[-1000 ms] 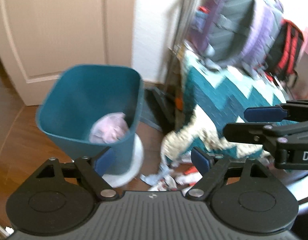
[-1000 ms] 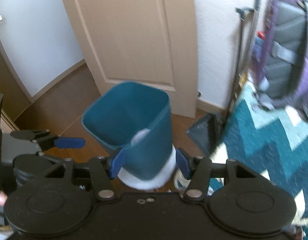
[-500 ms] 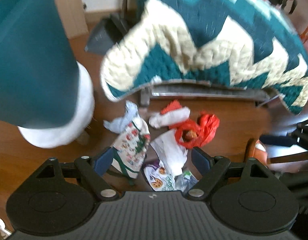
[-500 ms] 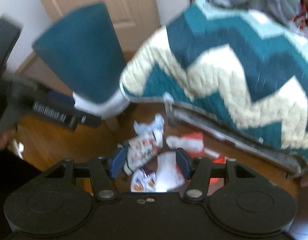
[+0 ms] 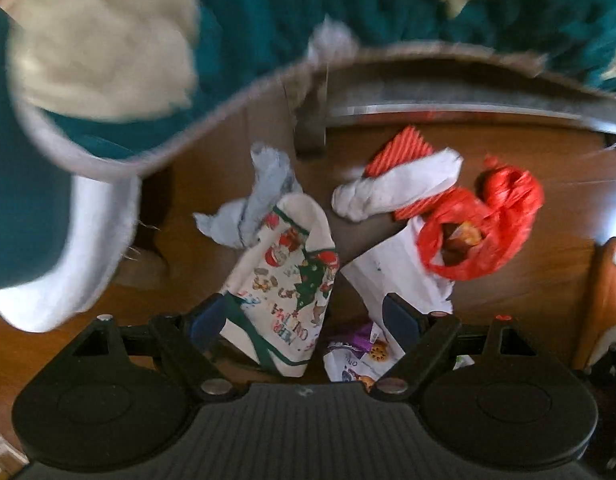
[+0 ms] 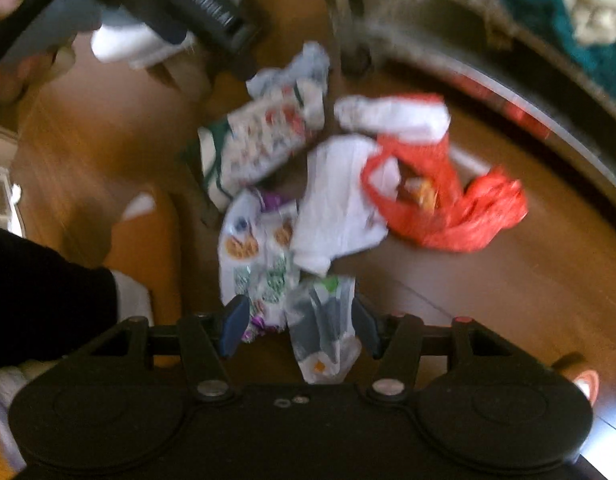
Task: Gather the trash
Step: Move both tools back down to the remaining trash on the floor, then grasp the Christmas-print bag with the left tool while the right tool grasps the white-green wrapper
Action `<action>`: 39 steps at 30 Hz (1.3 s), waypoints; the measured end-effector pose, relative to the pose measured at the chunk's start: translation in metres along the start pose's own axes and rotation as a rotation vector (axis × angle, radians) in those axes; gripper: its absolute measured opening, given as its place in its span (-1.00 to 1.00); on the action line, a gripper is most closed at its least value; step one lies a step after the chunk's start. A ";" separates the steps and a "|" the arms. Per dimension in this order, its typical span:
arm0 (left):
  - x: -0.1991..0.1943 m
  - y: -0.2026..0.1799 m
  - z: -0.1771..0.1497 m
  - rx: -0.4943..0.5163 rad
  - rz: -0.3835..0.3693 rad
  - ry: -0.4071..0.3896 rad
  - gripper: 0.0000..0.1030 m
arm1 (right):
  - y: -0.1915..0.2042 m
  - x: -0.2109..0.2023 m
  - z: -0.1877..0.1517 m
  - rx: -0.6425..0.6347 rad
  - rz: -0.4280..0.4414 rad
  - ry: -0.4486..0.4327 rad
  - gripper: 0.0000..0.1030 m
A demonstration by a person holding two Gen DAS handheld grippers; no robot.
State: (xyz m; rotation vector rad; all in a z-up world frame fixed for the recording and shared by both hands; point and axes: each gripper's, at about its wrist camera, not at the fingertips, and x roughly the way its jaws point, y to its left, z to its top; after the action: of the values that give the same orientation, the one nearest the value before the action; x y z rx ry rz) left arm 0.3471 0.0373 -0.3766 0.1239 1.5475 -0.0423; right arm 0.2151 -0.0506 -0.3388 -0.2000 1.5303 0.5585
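Observation:
A heap of trash lies on the wooden floor. It holds a Christmas-print bag (image 5: 292, 280) (image 6: 264, 140), a red plastic bag (image 5: 480, 224) (image 6: 440, 196), a white paper bag (image 5: 392, 272) (image 6: 340, 200), a purple-and-white snack wrapper (image 5: 356, 356) (image 6: 256, 248) and a clear wrapper (image 6: 324, 328). My left gripper (image 5: 304, 322) hangs open just above the Christmas-print bag, pointing down. My right gripper (image 6: 298, 326) is open over the clear wrapper and the snack wrapper. No pad presses on anything.
The teal bin with its white base (image 5: 48, 216) stands at the left. A teal-and-cream blanket (image 5: 248, 20) hangs over a bed frame (image 5: 448, 104) behind the heap. A dark sleeve and white sock (image 6: 60, 288) are at the left in the right wrist view.
Both grippers have dropped from above the bin and tipped downward, close over the trash heap. The bin has slid out to the left. Both stay open.

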 end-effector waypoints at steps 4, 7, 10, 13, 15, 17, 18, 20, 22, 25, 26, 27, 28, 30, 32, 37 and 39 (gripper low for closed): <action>0.044 -0.005 0.002 0.014 0.004 0.059 0.65 | 0.006 0.036 -0.009 -0.112 0.012 0.074 0.09; 0.075 -0.009 -0.001 0.053 0.041 0.087 0.65 | 0.008 0.060 -0.014 -0.166 0.011 0.118 0.09; 0.098 -0.006 -0.002 0.051 0.044 0.109 0.65 | 0.008 0.083 -0.018 -0.204 -0.003 0.149 0.09; 0.118 -0.002 -0.004 0.028 0.035 0.127 0.65 | 0.012 0.101 -0.023 -0.295 -0.035 0.158 0.09; 0.129 0.000 -0.005 0.010 0.022 0.144 0.64 | 0.014 0.111 -0.025 -0.314 -0.022 0.173 0.09; 0.138 0.001 -0.005 0.000 0.010 0.148 0.64 | 0.014 0.117 -0.027 -0.313 -0.010 0.175 0.07; 0.141 0.002 -0.005 -0.002 0.005 0.147 0.62 | 0.014 0.120 -0.027 -0.312 -0.010 0.169 0.04; 0.147 0.000 -0.006 -0.002 -0.003 0.137 0.41 | 0.015 0.122 -0.028 -0.321 -0.024 0.140 0.03; 0.151 -0.002 -0.006 -0.008 -0.013 0.142 0.23 | 0.015 0.123 -0.028 -0.331 -0.026 0.117 0.03; 0.154 -0.007 -0.009 -0.014 -0.022 0.141 -0.06 | 0.010 0.128 -0.026 -0.302 -0.025 0.118 0.02; 0.154 -0.008 -0.009 -0.012 -0.028 0.139 -0.25 | 0.008 0.130 -0.025 -0.288 -0.021 0.124 -0.02; 0.153 -0.009 -0.010 -0.011 -0.030 0.135 -0.37 | 0.006 0.130 -0.024 -0.281 -0.022 0.125 -0.21; 0.152 -0.011 -0.009 -0.009 -0.032 0.129 -0.39 | 0.005 0.130 -0.023 -0.279 -0.028 0.125 -0.34; 0.148 -0.013 -0.011 -0.010 -0.035 0.114 -0.67 | 0.002 0.130 -0.021 -0.274 -0.028 0.124 -0.55; 0.142 -0.011 -0.011 -0.024 -0.043 0.097 -0.77 | 0.002 0.127 -0.018 -0.272 -0.024 0.119 -0.77; 0.125 -0.007 -0.010 -0.037 -0.060 0.111 -0.87 | 0.007 0.113 -0.014 -0.213 -0.042 0.123 -0.89; 0.110 -0.006 -0.008 -0.023 -0.055 0.109 -0.90 | 0.007 0.102 -0.012 -0.181 -0.051 0.114 -0.91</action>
State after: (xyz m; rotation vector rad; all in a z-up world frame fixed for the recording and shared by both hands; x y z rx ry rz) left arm 0.3411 0.0379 -0.4867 0.0669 1.6593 -0.0620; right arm 0.1958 -0.0277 -0.4371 -0.4145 1.5809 0.6547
